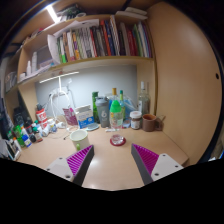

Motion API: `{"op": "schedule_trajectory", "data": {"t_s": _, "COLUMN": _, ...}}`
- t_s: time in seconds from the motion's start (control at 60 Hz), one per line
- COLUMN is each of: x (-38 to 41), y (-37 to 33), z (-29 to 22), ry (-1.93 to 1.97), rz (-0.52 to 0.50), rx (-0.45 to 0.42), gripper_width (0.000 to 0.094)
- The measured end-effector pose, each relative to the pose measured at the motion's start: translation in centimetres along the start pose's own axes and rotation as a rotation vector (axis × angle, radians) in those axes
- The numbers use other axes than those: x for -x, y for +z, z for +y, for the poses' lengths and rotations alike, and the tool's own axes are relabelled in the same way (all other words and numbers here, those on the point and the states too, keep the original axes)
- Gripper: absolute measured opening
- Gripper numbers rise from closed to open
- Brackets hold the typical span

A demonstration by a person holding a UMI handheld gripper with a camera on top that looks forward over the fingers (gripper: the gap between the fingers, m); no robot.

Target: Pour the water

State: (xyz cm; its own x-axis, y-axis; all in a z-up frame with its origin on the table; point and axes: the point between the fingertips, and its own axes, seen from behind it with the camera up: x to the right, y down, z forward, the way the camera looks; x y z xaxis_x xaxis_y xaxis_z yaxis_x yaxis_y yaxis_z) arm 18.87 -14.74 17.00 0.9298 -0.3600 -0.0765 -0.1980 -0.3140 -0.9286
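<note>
My gripper [112, 165] is open, with only bare wooden desk [112, 170] between its magenta pads [80, 160]. Well ahead of the fingers a clear bottle with a blue label [117, 117] stands upright on a red coaster [118, 140]. A pale green cup [79, 138] stands on the desk ahead of the left finger, apart from it. A brown mug [150, 122] sits further back to the right of the bottle. Nothing is held.
Several bottles and jars [104, 108] line the back of the desk under a bookshelf [100, 42]. A lamp [60, 78] and a clutter of small items [25, 130] fill the left side. A wooden side panel [185, 80] rises on the right.
</note>
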Motion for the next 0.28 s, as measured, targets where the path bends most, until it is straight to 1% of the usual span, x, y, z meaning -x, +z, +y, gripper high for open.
{"op": "schedule_trajectory", "data": {"t_s": 0.083, "x": 0.8, "y": -5.8, "z": 0.2, "ry": 0.012, "rz": 0.007, "rx": 0.017, "gripper_width": 0.0839}}
{"op": "schedule_trajectory", "data": {"t_s": 0.283, "x": 2.6, "y": -18.1, "z": -1.3, "ry": -0.027, "rz": -0.019, "rx": -0.021, "gripper_width": 0.0839}}
